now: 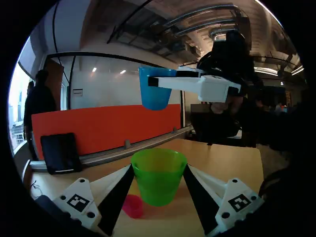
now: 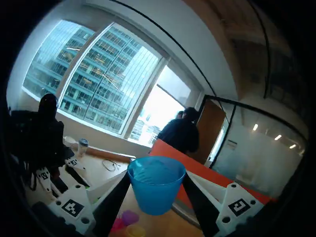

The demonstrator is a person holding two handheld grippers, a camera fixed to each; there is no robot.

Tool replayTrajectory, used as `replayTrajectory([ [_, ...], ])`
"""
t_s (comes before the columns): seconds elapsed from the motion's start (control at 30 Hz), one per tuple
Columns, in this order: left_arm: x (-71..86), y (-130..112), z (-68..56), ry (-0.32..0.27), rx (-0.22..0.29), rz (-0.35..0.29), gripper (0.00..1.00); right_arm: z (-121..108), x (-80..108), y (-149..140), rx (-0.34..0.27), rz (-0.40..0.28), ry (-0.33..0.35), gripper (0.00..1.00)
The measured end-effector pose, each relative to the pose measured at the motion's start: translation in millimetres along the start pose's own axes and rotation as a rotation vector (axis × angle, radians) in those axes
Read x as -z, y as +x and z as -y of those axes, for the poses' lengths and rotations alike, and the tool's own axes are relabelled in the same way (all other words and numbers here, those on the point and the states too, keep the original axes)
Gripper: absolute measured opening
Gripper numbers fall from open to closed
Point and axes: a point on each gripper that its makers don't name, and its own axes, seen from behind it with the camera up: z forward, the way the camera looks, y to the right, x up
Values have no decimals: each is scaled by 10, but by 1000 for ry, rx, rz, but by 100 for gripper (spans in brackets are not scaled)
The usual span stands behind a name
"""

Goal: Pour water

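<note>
Desk [image 1: 221, 158]: one, wooden, cut off at the edges.
Tongs: two; left tongs [image 1: 158, 170] are clenched on green cup [image 1: 158, 181], right tongs [image 2: 156, 174] on blue cup [image 2: 156, 189].
Large cups: two; green is held low at the desk, blue is raised higher, upright.
Small pink cup [image 1: 133, 206]: one, partly hidden by the left tongs.
Blue cup's contents: not made out.

The green cup [image 1: 158, 177] and blue cup [image 2: 157, 185] look like smooth, slightly translucent plastic, the worktop [image 1: 225, 158] pale matt wood, the left hand-held gripper [image 1: 158, 169] matt white plastic.
</note>
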Motion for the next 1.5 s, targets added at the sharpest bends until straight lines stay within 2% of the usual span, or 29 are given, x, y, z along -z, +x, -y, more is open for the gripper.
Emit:
replayTrajectory([
  [0.23, 14, 41, 7, 4, -6, -2, 86, 73, 41, 14, -178, 4, 35, 91],
  [0.37, 21, 48, 27, 9, -15, 3, 86, 71, 60, 4, -233, 9, 49, 92],
  [0.8, 68, 9, 157, 34, -27, 19, 85, -81, 210, -249, -266, 64, 15, 92],
  [1.23, 197, -73, 451, 97, -31, 52, 86, -330, 529, -554, -283, 104, -50, 92],
  [1.5, 245, -159, 561, 125, -37, 80, 86, -491, 703, -837, -279, 139, -96, 92],
])
